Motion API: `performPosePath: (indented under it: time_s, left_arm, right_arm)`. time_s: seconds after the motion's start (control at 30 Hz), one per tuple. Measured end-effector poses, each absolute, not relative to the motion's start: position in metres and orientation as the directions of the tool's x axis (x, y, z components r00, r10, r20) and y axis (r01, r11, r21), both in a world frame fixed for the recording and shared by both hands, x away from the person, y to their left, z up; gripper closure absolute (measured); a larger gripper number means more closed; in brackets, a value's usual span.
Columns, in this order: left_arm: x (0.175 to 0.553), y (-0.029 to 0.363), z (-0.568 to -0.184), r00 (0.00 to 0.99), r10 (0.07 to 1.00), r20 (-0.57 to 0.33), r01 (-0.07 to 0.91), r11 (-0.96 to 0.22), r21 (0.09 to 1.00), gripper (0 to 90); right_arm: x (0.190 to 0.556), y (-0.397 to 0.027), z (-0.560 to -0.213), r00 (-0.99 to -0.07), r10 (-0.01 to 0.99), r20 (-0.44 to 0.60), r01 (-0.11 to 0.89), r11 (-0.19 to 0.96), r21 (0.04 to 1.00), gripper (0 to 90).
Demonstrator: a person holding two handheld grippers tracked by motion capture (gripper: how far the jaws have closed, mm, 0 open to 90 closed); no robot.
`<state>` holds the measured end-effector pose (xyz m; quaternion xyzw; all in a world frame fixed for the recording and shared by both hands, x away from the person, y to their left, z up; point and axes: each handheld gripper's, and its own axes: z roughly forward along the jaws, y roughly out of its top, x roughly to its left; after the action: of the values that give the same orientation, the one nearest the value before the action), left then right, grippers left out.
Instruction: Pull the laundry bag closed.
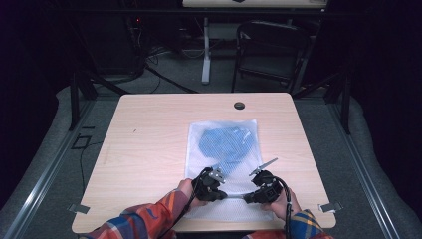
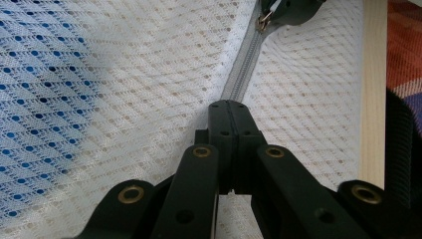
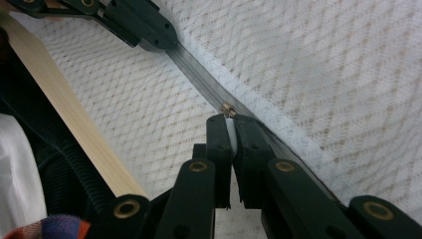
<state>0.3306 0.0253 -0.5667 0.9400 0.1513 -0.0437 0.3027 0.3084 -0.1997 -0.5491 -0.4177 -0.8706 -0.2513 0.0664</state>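
A white mesh bag (image 1: 221,164) lies flat on the wooden table (image 1: 149,144), with a blue cloth (image 1: 226,142) showing through its far half. Its grey zipper (image 2: 244,69) runs along the near edge. My left gripper (image 1: 225,195) is shut on the zipper tape (image 2: 230,105), its jaws pressed together on it. A short way along the zipper, my right gripper (image 1: 247,197) is shut on the white pull tab (image 3: 229,130) behind the brass slider (image 3: 228,109). The left gripper (image 3: 144,25) appears at the top left of the right gripper view.
The table's near edge (image 2: 373,99) runs just beside the bag. Plaid sleeves (image 1: 144,219) come in from the bottom. A round cable hole (image 1: 239,105) sits near the far edge. Beyond the table stand a dark chair (image 1: 271,50) and a white desk leg (image 1: 205,55).
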Motion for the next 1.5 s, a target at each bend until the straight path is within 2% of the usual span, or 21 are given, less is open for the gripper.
performPosePath:
  time_s: [0.73,0.77,0.9,1.0,1.2,1.23,1.5]
  left_arm:
    - [0.330,0.026,-0.568,0.948,0.261,-0.181,0.317,-0.763,0.563,90.0]
    - [0.330,0.026,-0.568,0.949,0.261,-0.178,0.316,-0.764,0.563,90.0]
    - [0.330,0.026,-0.568,0.948,0.259,-0.184,0.318,-0.761,0.566,90.0]
    - [0.331,0.026,-0.567,0.950,0.253,-0.183,0.312,-0.766,0.562,90.0]
    - [0.329,0.021,-0.567,0.956,0.240,-0.171,0.294,-0.753,0.588,90.0]
    - [0.328,0.016,-0.566,0.959,0.234,-0.160,0.283,-0.757,0.589,90.0]
    - [0.323,-0.002,-0.571,0.967,0.210,-0.143,0.253,-0.745,0.617,88.3]
  right_arm:
    - [0.305,-0.216,-0.545,-0.626,0.710,0.323,0.773,0.511,0.376,86.6]
    - [0.304,-0.215,-0.547,-0.608,0.718,0.340,0.786,0.482,0.388,86.7]
    - [0.304,-0.214,-0.546,-0.620,0.716,0.320,0.777,0.506,0.374,86.7]
    - [0.305,-0.214,-0.546,-0.635,0.706,0.314,0.763,0.509,0.398,86.7]
    - [0.306,-0.207,-0.548,-0.639,0.702,0.313,0.761,0.521,0.385,86.7]
    - [0.308,-0.207,-0.548,-0.662,0.693,0.286,0.742,0.552,0.379,86.7]
    - [0.307,-0.199,-0.551,-0.658,0.695,0.291,0.744,0.539,0.395,86.7]
